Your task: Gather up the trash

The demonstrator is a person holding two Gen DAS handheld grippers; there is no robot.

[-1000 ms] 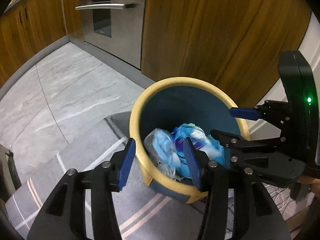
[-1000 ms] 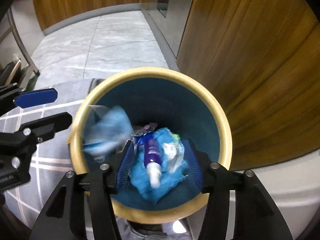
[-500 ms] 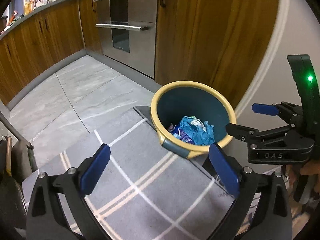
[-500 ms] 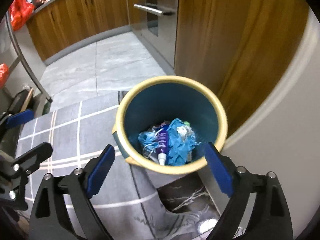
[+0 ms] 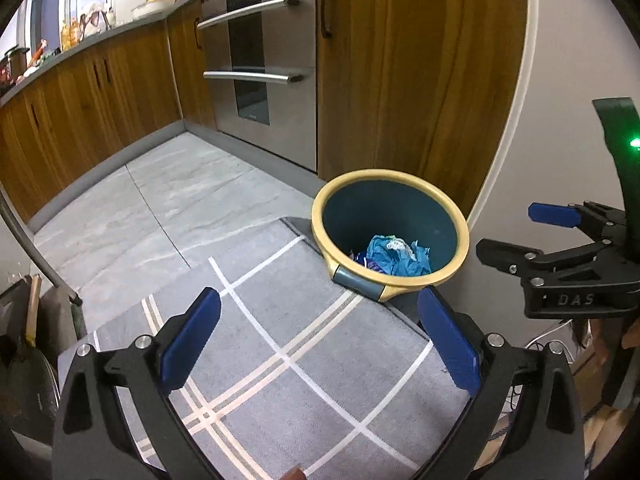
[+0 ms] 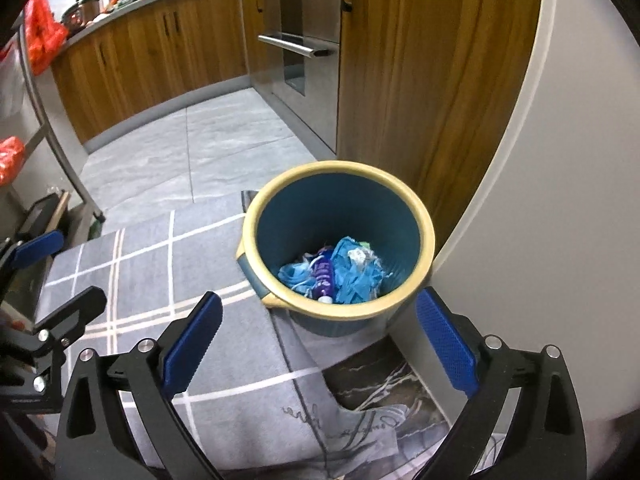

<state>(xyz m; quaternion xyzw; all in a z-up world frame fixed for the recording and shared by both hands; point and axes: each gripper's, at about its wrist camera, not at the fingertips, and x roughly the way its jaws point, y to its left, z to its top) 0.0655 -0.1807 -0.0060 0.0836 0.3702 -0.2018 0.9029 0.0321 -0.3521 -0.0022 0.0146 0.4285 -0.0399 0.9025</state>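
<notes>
A blue bin with a yellow rim stands on the floor by a wooden cabinet. Inside lie crumpled blue trash and a purple bottle. My left gripper is open and empty, held above the rug, back from the bin. My right gripper is open and empty, above and in front of the bin. The right gripper also shows in the left wrist view, and the left gripper shows at the left edge of the right wrist view.
A grey rug with white lines covers the floor before the bin. A steel oven and wooden cabinets line the back. A white wall is right of the bin. A metal rack leg stands left.
Both grippers opened wide and pulled up and back from the bin. The trash they held over the bin now lies inside it.
</notes>
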